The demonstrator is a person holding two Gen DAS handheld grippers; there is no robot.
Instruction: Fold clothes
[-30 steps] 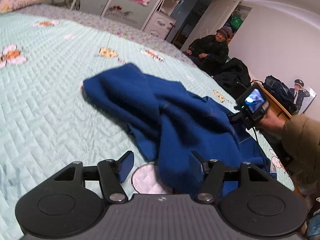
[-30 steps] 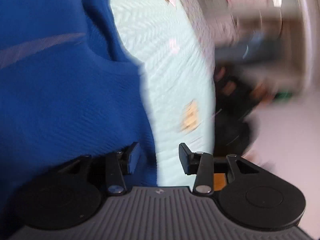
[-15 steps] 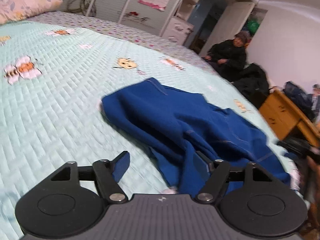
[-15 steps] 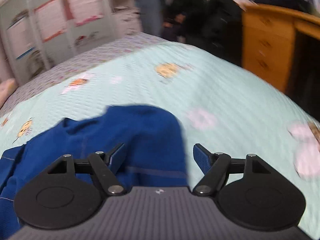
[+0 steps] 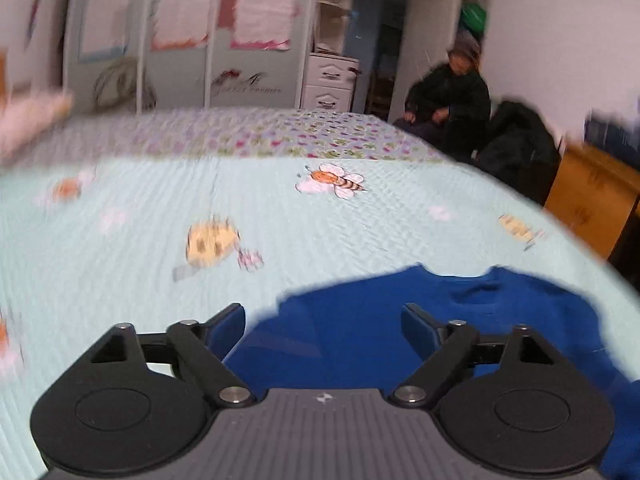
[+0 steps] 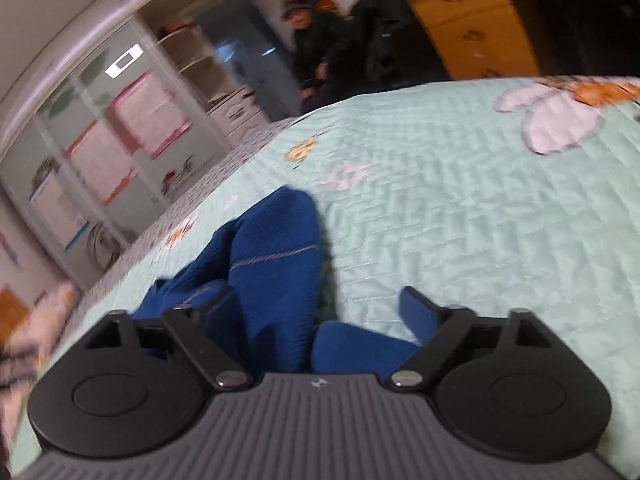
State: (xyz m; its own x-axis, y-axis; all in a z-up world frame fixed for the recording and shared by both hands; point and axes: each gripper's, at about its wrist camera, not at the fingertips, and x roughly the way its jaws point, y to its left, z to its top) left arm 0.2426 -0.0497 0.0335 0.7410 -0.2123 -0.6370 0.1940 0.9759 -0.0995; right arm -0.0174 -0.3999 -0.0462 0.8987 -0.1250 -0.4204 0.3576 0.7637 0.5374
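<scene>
Two grippers hang wide open over the bed (image 5: 360, 232), and neither one holds anything. The left gripper (image 5: 322, 322) sits above the blue top (image 5: 460, 320), which lies crumpled on the quilt. The right gripper (image 6: 316, 312) has the top (image 6: 276, 248) bunched between its fingers.

Open quilt (image 5: 360, 224) ahead & left; blue garment (image 5: 400, 328) bunched under both claws.
</scene>
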